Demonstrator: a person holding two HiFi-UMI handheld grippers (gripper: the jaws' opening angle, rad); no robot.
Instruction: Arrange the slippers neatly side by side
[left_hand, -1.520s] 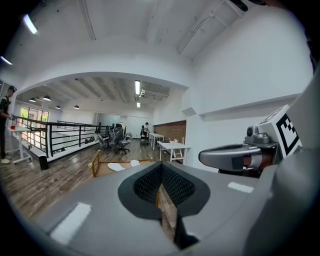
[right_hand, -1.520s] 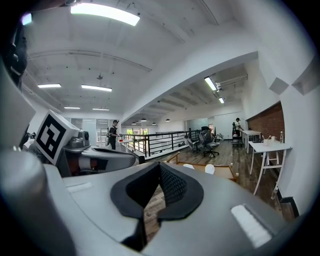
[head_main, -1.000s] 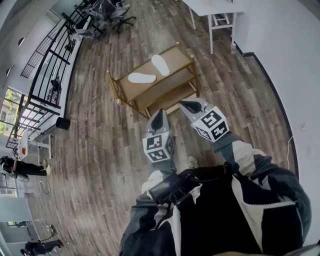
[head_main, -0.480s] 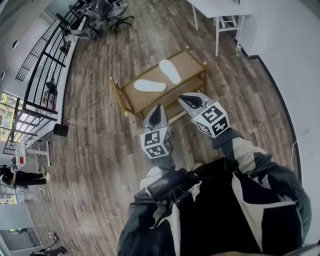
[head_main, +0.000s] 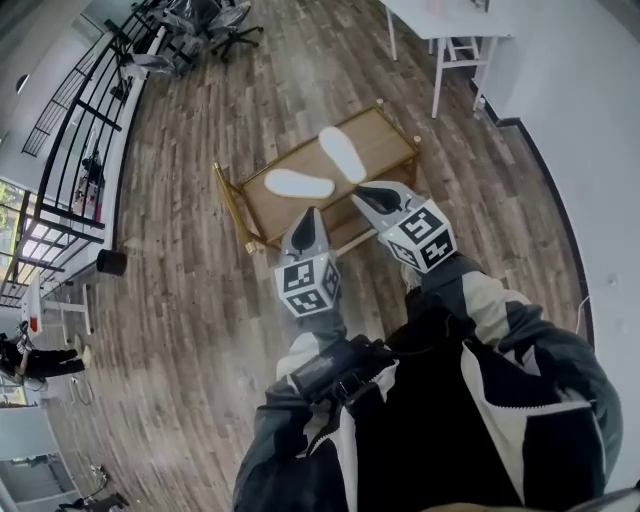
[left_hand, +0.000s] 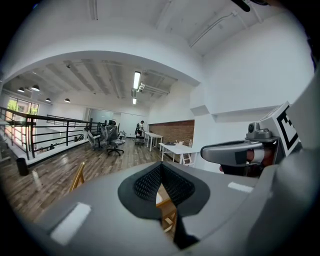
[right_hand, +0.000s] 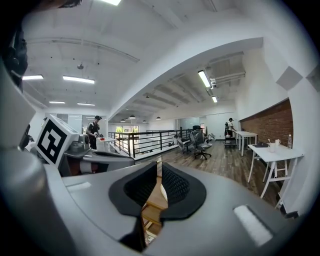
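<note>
Two white slippers lie apart and at different angles on top of a low wooden shelf rack, one on the left and one further back on the right. My left gripper hovers at the rack's near edge, just short of the left slipper; its pads meet and hold nothing. My right gripper is over the near right part of the rack top, close to the right slipper. Its jaws have just been opening and stand a narrow slit apart, with nothing between them; the rack's wood shows through the gap.
A white table stands beyond the rack at the back right, by the white wall. Office chairs sit at the far back. A black railing runs along the left. A person stands far left. Wooden floor surrounds the rack.
Both grippers have moved forward together towards the rack, which now lies closer below them. The slippers have not shifted on the rack.
</note>
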